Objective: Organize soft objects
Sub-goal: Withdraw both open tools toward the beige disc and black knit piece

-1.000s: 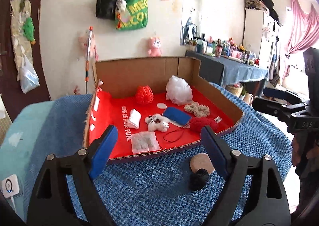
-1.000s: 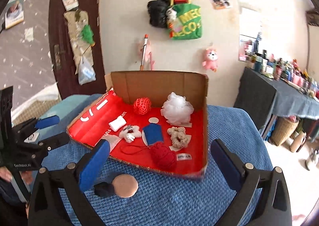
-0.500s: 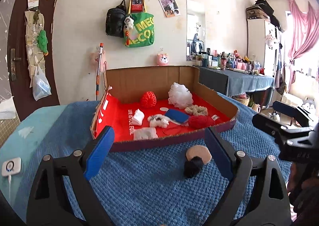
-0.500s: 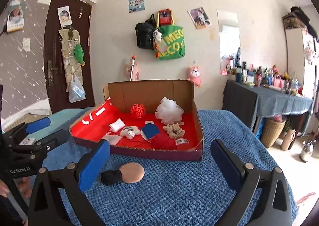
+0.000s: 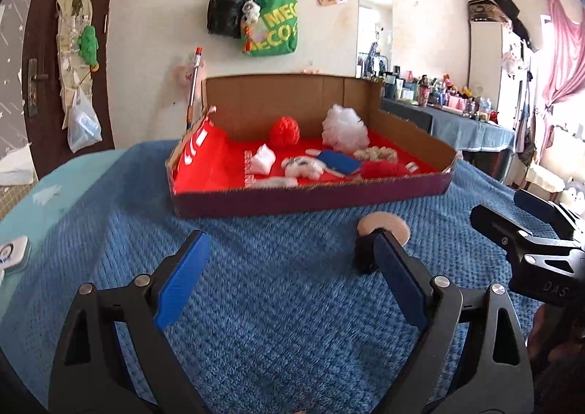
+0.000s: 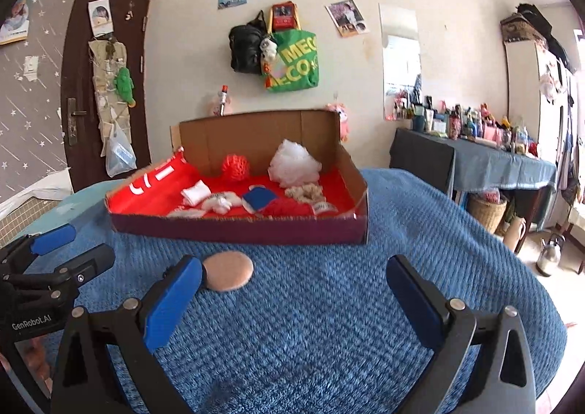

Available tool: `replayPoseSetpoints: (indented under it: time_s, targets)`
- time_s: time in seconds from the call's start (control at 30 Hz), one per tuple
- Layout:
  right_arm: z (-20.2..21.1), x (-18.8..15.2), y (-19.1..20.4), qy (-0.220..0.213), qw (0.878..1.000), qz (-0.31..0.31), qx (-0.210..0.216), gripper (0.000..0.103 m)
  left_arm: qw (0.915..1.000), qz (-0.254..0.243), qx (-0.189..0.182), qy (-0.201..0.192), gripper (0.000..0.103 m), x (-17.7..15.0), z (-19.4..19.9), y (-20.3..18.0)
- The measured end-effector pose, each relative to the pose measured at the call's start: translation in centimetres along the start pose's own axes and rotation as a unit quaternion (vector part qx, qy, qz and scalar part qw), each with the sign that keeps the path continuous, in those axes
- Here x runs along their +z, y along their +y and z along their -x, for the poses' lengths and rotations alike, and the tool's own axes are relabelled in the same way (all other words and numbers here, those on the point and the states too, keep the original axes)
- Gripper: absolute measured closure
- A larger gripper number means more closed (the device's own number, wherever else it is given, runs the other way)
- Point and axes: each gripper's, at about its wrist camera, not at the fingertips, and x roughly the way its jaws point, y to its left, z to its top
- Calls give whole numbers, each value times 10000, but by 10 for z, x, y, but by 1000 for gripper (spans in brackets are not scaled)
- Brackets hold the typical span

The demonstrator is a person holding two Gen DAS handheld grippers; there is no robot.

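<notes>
A cardboard box (image 5: 310, 194) with a red lining sits on the blue blanket (image 5: 256, 304). It holds several soft things: a white pouf (image 5: 343, 127), a red knitted ball (image 5: 285, 130), a blue pad (image 5: 338, 162) and a red yarn piece (image 5: 384, 169). In front of the box lie a round beige puff (image 5: 387, 224) and a small black soft thing (image 5: 363, 253), partly behind my left gripper's right finger. My left gripper (image 5: 289, 282) is open and empty, low over the blanket. My right gripper (image 6: 292, 300) is open and empty; the puff (image 6: 228, 269) lies by its left fingertip.
The box (image 6: 237, 227) also shows in the right wrist view. A dark table (image 6: 475, 161) crowded with bottles stands at the right. Bags (image 5: 270, 26) hang on the back wall. A small white device (image 5: 12, 253) lies at the blanket's left edge.
Both grippers have dropped lower toward the blanket, so the box is now seen from near its rim. The black thing and puff are now at the left gripper's right fingertip.
</notes>
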Motion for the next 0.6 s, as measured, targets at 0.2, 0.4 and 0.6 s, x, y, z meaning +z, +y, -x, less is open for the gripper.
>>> replayPoseSetpoints:
  time_s: [0.2,0.4,0.6]
  targets:
    - [-9,-14,-2,143,9997,-164,-114,0,9999,32,51,135,11,-8,-5,2]
    - [-11,-16,-3,165,9996,-157,-194,0,9999,2,73,146,11,-8,-6,1]
    - [-12,-16,-4,202,9995,-178,-189,0,9998,-13,79,165,11,-8,-6,1]
